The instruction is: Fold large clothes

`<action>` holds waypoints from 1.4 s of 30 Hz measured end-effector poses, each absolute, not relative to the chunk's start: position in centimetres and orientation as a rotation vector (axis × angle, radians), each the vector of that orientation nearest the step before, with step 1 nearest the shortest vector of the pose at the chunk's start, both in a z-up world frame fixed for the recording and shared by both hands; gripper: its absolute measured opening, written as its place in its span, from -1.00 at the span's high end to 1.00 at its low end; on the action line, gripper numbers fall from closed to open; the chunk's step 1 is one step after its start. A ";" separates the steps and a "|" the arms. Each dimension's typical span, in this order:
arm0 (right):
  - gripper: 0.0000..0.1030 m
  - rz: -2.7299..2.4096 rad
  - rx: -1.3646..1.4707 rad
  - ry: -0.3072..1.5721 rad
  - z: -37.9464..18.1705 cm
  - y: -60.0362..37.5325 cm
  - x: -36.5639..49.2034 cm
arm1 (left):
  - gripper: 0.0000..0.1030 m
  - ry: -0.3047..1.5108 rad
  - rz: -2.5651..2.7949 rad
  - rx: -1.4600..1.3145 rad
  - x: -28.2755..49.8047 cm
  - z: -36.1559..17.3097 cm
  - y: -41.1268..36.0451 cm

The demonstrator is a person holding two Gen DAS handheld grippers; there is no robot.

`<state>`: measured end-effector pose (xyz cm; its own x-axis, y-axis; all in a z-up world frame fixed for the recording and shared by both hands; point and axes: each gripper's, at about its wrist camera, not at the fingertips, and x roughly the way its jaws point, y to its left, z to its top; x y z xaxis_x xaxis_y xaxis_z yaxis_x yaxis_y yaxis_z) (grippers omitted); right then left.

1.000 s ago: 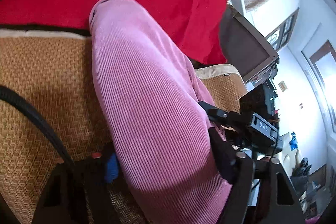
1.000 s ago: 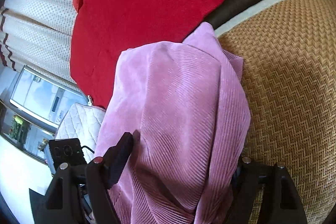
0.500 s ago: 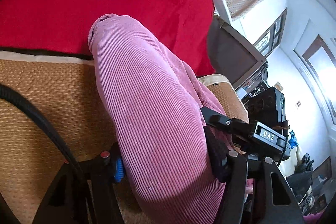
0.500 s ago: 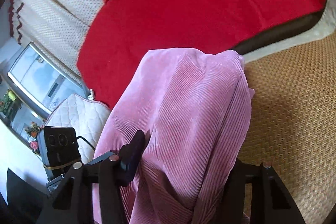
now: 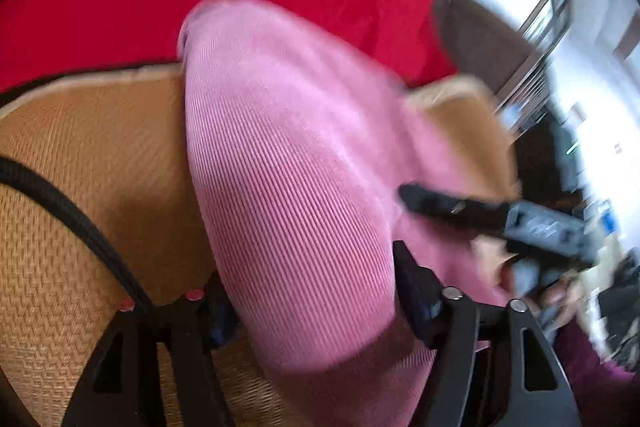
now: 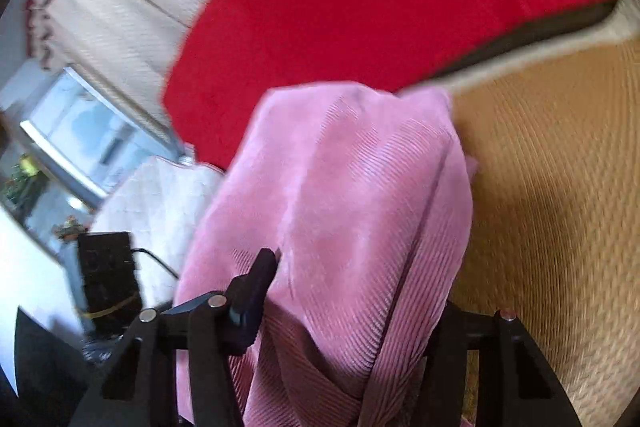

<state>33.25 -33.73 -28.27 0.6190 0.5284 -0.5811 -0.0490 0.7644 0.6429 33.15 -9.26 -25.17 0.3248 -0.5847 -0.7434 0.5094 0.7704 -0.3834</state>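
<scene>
Between both pairs of fingers sits the bulky pink ribbed corduroy garment point(image 5: 296, 187), draped over a woven tan mat point(image 5: 80, 187). The left gripper point(image 5: 316, 291) is opening with cloth bunched between its fingers; the right gripper point(image 6: 352, 291) is opening a touch, still pinching the fabric. Both tilt downward. Any lettering's too blurry to read.

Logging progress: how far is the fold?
Done: the pink garment looks doubled into a thick bundle. In hand: it sits between the fingers of the left gripper, whose jaws are opening, and the right gripper. Left: laying it flat on the woven mat; any further folds can't be judged.
</scene>
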 end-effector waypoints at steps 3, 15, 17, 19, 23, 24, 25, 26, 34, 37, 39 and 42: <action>-0.27 0.342 0.660 0.891 -29.1 -33.7 33.6 | -0.53 1.011 -0.707 -0.105 33.4 -24.8 -9.0; -0.30 0.195 0.528 0.736 -20.8 -36.7 29.2 | -0.52 0.891 -0.605 0.024 31.2 -20.5 -6.9; -0.29 0.201 0.487 0.699 -19.3 -35.9 29.5 | -0.52 0.848 -0.602 0.029 30.7 -19.8 -6.5; -0.26 0.225 0.463 0.697 -18.3 -34.6 30.8 | -0.52 0.849 -0.608 0.027 30.6 -19.9 -6.4; -0.24 0.271 0.435 0.739 -18.7 -31.8 33.9 | -0.52 0.898 -0.601 0.102 30.2 -21.9 -7.1; -0.23 0.279 0.434 0.768 -19.3 -31.5 34.6 | -0.52 0.914 -0.597 0.145 30.2 -22.8 -8.0; -0.22 0.280 0.440 0.815 -20.4 -31.1 35.8 | -0.54 0.905 -0.591 0.170 30.1 -23.4 -8.6; -0.19 0.252 0.428 0.884 -22.2 -30.8 37.3 | -0.59 0.889 -0.587 0.183 30.0 -23.9 -8.9; -0.15 0.193 0.465 0.955 -25.2 -32.2 37.8 | -0.82 0.887 -0.563 0.162 30.3 -23.8 -9.0; -0.16 0.210 0.456 0.906 -22.8 -32.4 34.7 | -0.81 0.832 -0.554 0.154 28.6 -21.7 -7.5; -0.17 0.227 0.437 0.871 -21.4 -32.2 32.8 | -0.81 0.770 -0.542 0.152 27.4 -20.2 -6.5; -0.17 0.263 0.394 0.831 -19.5 -31.3 29.4 | -0.81 0.688 -0.437 0.200 25.8 -18.3 -5.5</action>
<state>29.42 -31.25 -19.45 0.6483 0.3761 -0.6620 -0.0730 0.8962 0.4376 25.77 -5.53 -18.29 0.6868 -0.3224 -0.6515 0.4524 0.8911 0.0359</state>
